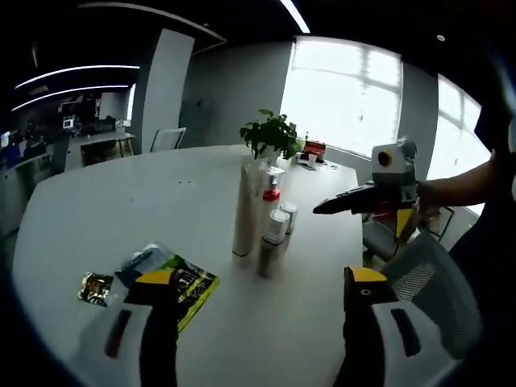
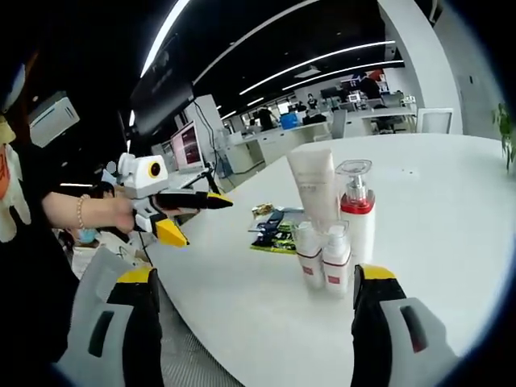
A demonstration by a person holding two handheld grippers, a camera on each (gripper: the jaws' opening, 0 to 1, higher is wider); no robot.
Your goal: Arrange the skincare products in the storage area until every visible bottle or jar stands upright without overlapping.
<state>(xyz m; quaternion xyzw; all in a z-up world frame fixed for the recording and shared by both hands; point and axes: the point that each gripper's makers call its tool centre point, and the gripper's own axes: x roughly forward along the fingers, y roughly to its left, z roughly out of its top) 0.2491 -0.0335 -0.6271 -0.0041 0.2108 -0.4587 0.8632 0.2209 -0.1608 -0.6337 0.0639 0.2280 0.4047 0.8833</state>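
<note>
Skincare products (image 2: 330, 226) stand in a tight cluster on the white counter (image 2: 451, 201), all upright. Right gripper view: tall white tube (image 2: 313, 187) at the back, standing on its cap; pump bottle (image 2: 357, 211) with a clear cap and red collar just beside it; two small white bottles (image 2: 323, 256) with red bands in front, touching or nearly touching each other. Left gripper view, same group from the other side: tube (image 1: 244, 211) tallest, red-collared pump bottle (image 1: 272, 189) behind it, and small silver-capped containers (image 1: 276, 227) near the counter edge; labels too small to read.

Green and black packet (image 1: 171, 284) lies flat on the counter, well apart from the cluster. Small gold-coloured wrapper (image 1: 95, 288) lies beside the packet. Potted plant (image 1: 272, 135) sits at the far side of the counter, with small items by it that cannot be made out.

Left tool (image 1: 262, 286): jaws wide apart, holding nothing, over the counter short of the products. Right tool (image 2: 256, 282): jaws wide apart, holding nothing, products just beyond and between the tips. Each tool shows in the other's view, held in a hand off the counter edge, jaws apart there too.

Office chair (image 1: 427, 286) with a mesh back stands beside the counter. Bright windows (image 1: 347, 93) behind; desks and monitors farther back.
</note>
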